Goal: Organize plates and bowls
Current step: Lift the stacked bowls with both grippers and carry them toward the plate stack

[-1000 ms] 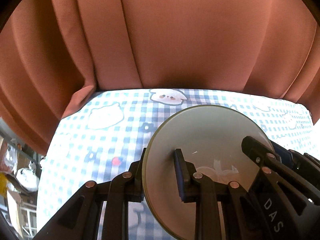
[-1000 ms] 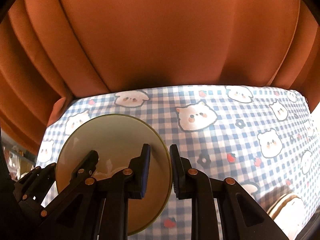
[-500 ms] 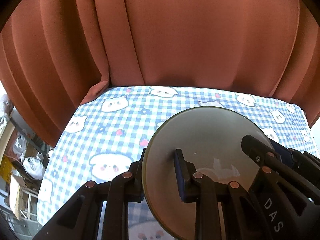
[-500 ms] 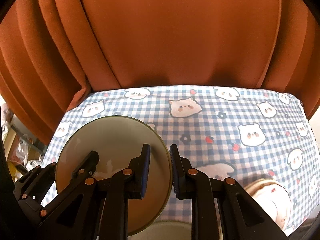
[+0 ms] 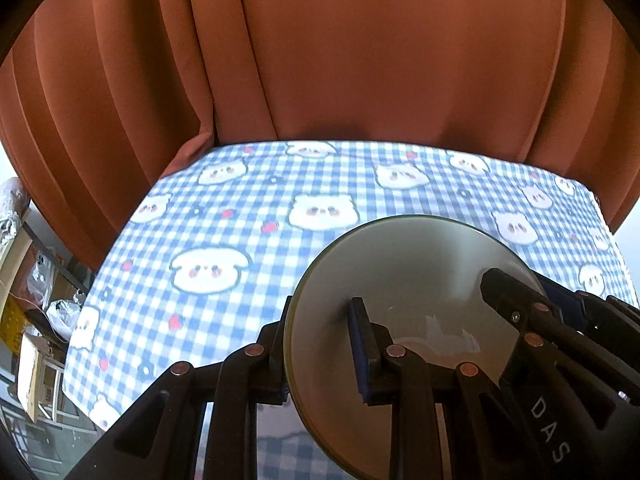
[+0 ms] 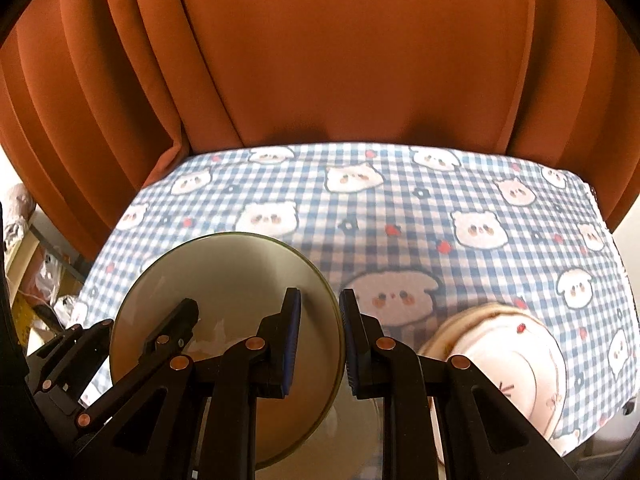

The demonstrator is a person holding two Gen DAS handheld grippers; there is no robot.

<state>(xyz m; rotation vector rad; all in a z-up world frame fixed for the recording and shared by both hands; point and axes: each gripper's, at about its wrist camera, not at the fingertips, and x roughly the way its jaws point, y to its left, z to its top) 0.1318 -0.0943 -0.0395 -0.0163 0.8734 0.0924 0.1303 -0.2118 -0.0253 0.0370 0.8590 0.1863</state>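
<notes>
One olive plate (image 5: 404, 276) clamped by both left gripper (image 5: 320, 354) and right gripper (image 6: 320, 340), one cream plate (image 6: 520, 356) on checked tablecloth (image 6: 400, 208).

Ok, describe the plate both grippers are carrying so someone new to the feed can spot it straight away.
Start from the blue-and-white checked tablecloth with cartoon animal faces, in front of the rust-orange curtain. Above it, the left gripper and right gripper clamp opposite edges of the plate. It is plain olive-grey with a thin darker rim, unlike the cream patterned dish lying to its right.
</notes>
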